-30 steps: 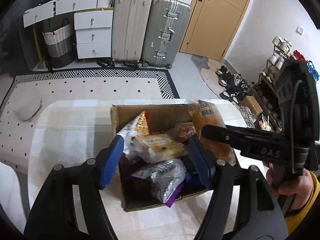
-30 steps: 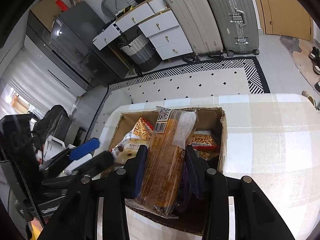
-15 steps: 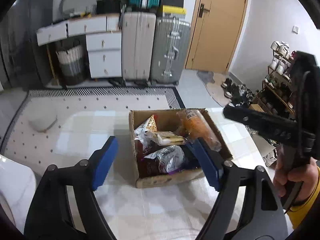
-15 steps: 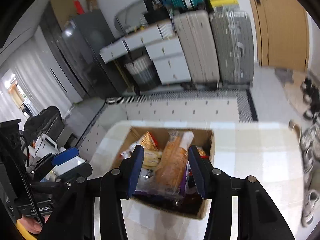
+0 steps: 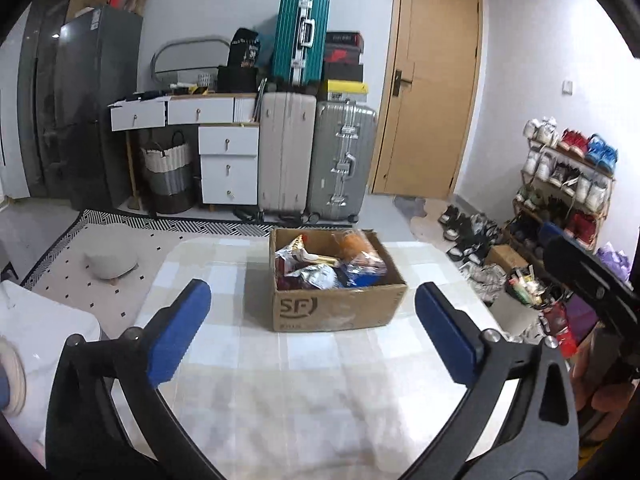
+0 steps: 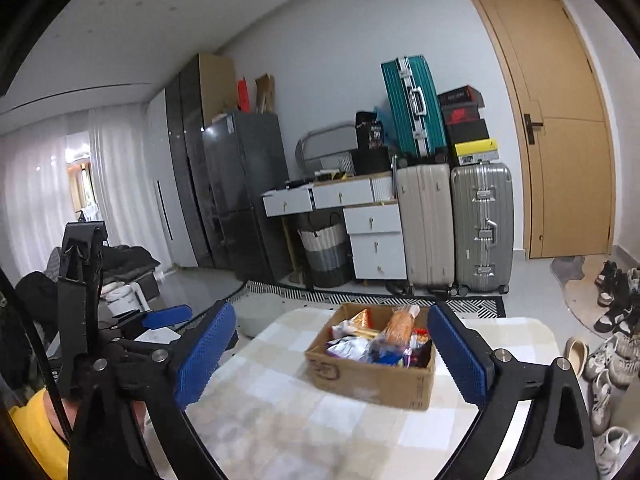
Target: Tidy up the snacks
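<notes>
Now both grippers hang off the snack box, jaws opening.

We see the left gripper (image 5: 312, 336) and right gripper (image 6: 332, 354) spread on nothing; the cardboard box (image 5: 340, 312) sits near the table's (image 5: 280, 400) far edge, packets perhaps jumbled.

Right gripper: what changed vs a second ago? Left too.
The right gripper let go of the orange snack pack, which now stands in the cardboard box; its jaws are opening with nothing between them. The left gripper is opening too, empty. Both have backed away from the box and look across the table. Box and snacks are in place.
</notes>
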Motion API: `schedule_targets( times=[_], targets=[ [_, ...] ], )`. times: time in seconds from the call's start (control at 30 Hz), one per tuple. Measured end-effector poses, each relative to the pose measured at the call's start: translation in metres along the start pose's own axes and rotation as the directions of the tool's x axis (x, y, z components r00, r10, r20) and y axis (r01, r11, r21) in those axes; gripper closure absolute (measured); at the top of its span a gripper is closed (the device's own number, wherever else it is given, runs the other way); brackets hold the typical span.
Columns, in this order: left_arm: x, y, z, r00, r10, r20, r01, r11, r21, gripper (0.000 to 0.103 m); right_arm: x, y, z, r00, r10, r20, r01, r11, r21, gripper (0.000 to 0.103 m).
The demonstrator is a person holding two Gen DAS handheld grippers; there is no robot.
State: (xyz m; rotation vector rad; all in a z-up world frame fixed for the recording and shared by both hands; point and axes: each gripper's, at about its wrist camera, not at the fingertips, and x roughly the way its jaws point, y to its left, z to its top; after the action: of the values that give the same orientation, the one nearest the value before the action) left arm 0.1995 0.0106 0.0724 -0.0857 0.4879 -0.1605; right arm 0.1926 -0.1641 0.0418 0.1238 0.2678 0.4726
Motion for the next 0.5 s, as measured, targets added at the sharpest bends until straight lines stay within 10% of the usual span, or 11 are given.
schedule_targets(
  times=[0.5],
  targets=[
    [-0.145, 0.002, -0.091, 0.988, 0.102, 0.120, -0.102, 0.995, -0.005, 0.001, -0.127, 0.059, -0.062, 0.988, -0.080, 0.132, 0.083, 0.996, -0.013, 0.001]
  ],
)
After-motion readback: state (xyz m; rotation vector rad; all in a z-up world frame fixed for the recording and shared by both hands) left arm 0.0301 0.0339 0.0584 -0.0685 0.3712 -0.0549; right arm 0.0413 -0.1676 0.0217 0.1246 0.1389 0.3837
